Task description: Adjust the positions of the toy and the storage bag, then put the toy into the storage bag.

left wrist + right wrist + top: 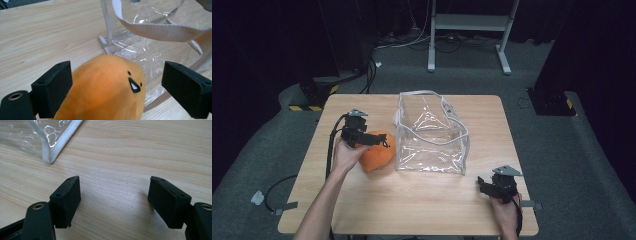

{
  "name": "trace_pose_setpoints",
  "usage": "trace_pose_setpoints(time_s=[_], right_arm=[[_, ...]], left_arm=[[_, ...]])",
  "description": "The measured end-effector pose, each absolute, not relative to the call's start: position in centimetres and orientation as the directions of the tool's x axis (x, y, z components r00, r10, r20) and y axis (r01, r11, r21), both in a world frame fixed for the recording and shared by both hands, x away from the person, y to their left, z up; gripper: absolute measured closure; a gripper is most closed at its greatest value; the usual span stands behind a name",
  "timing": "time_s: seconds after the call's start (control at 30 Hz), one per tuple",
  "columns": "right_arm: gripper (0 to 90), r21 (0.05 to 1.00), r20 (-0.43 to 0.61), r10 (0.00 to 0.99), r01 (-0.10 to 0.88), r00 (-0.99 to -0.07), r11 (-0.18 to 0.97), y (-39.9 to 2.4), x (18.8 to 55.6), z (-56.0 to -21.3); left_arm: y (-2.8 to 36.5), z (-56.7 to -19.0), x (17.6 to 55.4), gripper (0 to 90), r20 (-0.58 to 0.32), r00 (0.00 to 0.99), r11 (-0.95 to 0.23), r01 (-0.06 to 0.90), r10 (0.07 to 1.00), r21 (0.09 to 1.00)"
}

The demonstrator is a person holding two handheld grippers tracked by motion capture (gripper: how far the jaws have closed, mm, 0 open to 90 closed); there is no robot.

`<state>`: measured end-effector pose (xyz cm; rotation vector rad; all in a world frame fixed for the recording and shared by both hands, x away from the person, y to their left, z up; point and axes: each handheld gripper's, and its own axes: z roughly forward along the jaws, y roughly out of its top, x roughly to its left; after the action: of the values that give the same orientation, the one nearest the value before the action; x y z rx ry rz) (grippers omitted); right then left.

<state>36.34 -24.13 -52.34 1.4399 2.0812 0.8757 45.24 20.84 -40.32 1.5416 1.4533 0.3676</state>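
Near the desk's left edge, the left gripper (379, 140) has its jaws spread wide around the orange plush toy (377, 150), not yet clamped, so the toy lies on the desk just left of the clear bag (432, 132), and lifting it in is all still to do. The bag's mouth stands open at mid-desk. Near the front right corner the right gripper (482, 184) rests with jaws released on bare wood (130, 155), leaving free room there.

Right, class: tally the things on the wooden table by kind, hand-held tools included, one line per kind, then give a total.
Orange plush toy with a small beak face: 1
Clear plastic bag with white webbing handles: 1
Black two-jaw hand-held tools: 2, the left tool open around the toy, the right tool open over bare wood
Total: 4
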Motion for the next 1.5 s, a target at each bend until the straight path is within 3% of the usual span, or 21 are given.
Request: trace_pose_setpoints(time_s=[0.6, 0.93, 1.13, 1.5], right_arm=[[26.0, 0.722, -0.015, 0.938, 0.645, -0.347, 0.250, -24.1, 36.4, -52.3], [26.0, 0.722, -0.015, 0.938, 0.645, -0.347, 0.250, -24.1, 36.4, -52.3], [26.0, 0.722, -0.015, 0.938, 0.645, -0.347, 0.250, -24.1, 36.4, -52.3], [26.0, 0.722, -0.014, 0.937, 0.645, -0.349, 0.251, -24.1, 36.3, -52.3]], left_arm=[[19.9, -41.9, 47.9, 3.7, -0.355, 0.267, 0.087, 0.679, 0.896, 0.729], [19.3, -42.8, 48.4, 8.5, -0.360, 0.269, 0.083, 0.689, 0.893, 0.720], [18.8, -43.4, 48.6, 11.0, -0.312, 0.266, 0.050, 0.682, 0.912, 0.730], [19.1, -44.3, 48.4, 25.9, -0.292, 0.279, 0.020, 0.690, 0.915, 0.724]])
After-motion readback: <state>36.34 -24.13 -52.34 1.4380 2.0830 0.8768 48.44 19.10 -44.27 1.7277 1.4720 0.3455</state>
